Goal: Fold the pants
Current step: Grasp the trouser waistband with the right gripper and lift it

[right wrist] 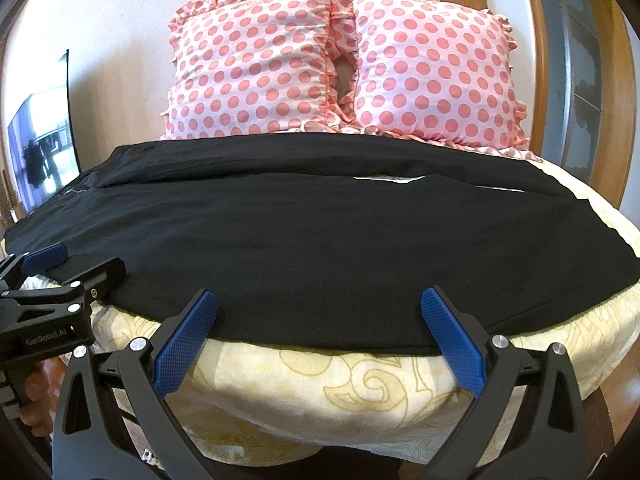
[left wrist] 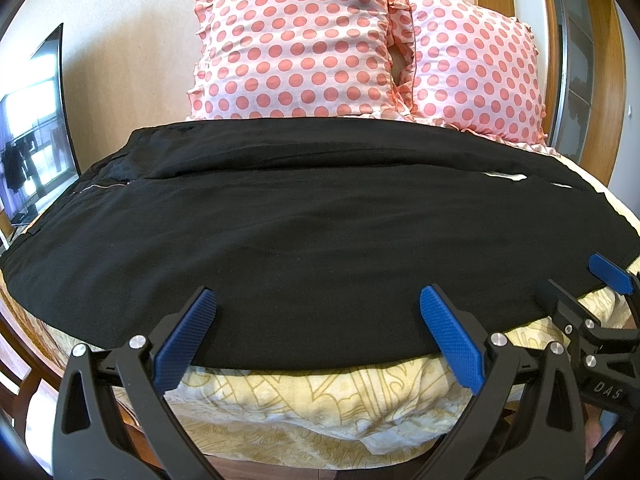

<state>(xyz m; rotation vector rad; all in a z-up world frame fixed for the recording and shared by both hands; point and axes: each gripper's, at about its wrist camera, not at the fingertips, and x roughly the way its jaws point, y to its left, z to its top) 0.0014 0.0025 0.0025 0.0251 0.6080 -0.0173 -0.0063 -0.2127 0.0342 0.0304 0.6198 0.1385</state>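
While the black pants (left wrist: 312, 220) lie spread flat across the bed (left wrist: 320, 408), both claws stand at the near edge of the pants with their jaws wide apart and nothing between them. The left claw (left wrist: 316, 304) points at the near hem of the pants, and its blue fingertips (left wrist: 188, 336) reach just over the edge of the black cloth. The right claw (right wrist: 318, 306) stands in the same manner further along the same hem. In the right wrist view the left claw (right wrist: 74, 262) shows beside the pants' near-left part, resting on or just over the cloth; I cannot tell which. The pants cover most of the yellow patterned bedsheet (right wrist: 340, 384), which shows below their near hem. Behind the far edge of the pants two pink pillows with red dots (left wrist: 304, 44) lean against the wall. A television screen (left wrist: 32, 132) stands beyond the left end of the pants.
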